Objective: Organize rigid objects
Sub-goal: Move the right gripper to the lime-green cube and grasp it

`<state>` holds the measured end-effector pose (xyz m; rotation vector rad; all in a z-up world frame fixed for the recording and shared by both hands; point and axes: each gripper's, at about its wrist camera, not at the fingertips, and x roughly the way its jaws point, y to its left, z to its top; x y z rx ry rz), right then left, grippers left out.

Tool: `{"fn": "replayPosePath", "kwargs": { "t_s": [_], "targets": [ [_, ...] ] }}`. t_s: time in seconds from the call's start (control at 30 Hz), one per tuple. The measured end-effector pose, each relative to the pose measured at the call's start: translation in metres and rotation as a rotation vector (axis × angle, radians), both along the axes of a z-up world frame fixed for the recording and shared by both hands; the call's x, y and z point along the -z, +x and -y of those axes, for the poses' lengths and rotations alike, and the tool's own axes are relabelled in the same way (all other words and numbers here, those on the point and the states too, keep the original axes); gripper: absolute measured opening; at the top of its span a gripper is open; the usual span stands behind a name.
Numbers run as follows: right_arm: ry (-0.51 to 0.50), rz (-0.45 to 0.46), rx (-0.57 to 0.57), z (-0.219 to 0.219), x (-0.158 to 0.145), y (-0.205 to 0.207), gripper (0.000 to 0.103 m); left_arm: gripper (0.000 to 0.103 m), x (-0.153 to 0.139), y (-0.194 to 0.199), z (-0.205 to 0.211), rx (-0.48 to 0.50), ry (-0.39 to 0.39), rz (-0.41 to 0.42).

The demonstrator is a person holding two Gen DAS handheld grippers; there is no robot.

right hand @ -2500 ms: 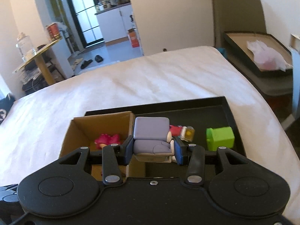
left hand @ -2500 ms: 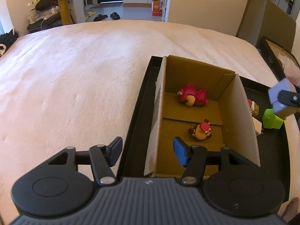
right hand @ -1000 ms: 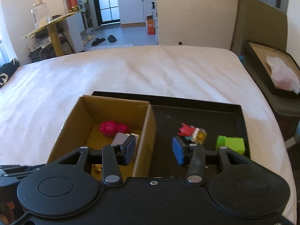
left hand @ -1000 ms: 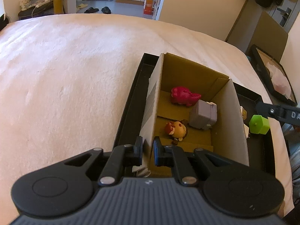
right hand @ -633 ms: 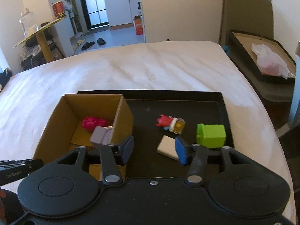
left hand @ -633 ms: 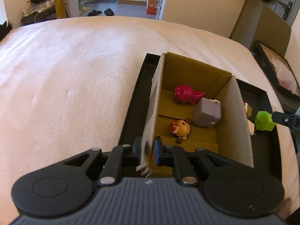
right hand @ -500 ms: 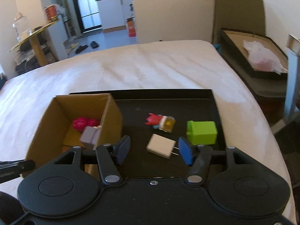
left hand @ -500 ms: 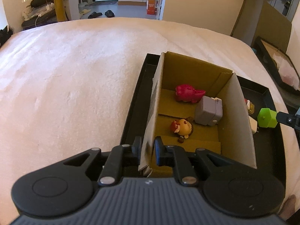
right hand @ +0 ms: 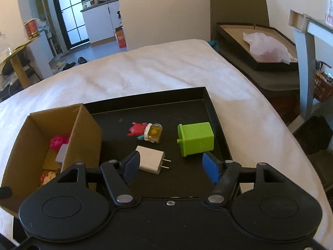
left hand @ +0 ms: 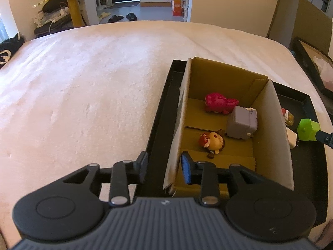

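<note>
A black tray [right hand: 216, 112] lies on a white bedspread [left hand: 83, 87], and a cardboard box [left hand: 278, 137] stands in the tray's left part, its left wall close against the tray's left rim.

The left gripper [left hand: 164, 166] has just been opening. Its jaws now straddle the near end of the box's left wall without pressing it: one finger outside over the tray rim, the other inside the box. In the box lie a pink toy [left hand: 220, 104] at the far end, a grey block toy [left hand: 241, 123] against the right wall, and a small figurine [left hand: 214, 143] near the middle.

The right gripper [right hand: 170, 166] has also just been opening, and its jaws stand moderately wide with nothing gripped. A white plug adapter [right hand: 150, 159] lies just ahead of its left finger. A green block [right hand: 195, 138] sits near the tray's right rim, and a small red-and-yellow toy [right hand: 146, 132] lies farther back. The tray floor beyond the toys is bare up to the far rim.
</note>
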<state>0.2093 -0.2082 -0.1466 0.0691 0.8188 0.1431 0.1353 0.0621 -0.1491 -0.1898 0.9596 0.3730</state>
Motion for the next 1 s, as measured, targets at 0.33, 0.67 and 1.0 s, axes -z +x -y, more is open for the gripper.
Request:
{"fn": "replayPosePath", "kwargs": {
  "t_s": [0.33,0.67,1.0],
  "targets": [
    [0.034,0.023,0.065,0.017,0.011,0.016,0.072,0.044,0.0,0.006,0.009,0.016,0.048,-0.019],
    [-0.028,0.041,0.092,0.014,0.031,0.037,0.067,0.046,-0.003,0.007,0.013,0.015,0.068,0.006],
    [-0.046,0.007,0.095,0.014,0.05,0.057,0.055,0.046,0.001,0.014,0.015,0.0,0.093,-0.015]
  ]
}}
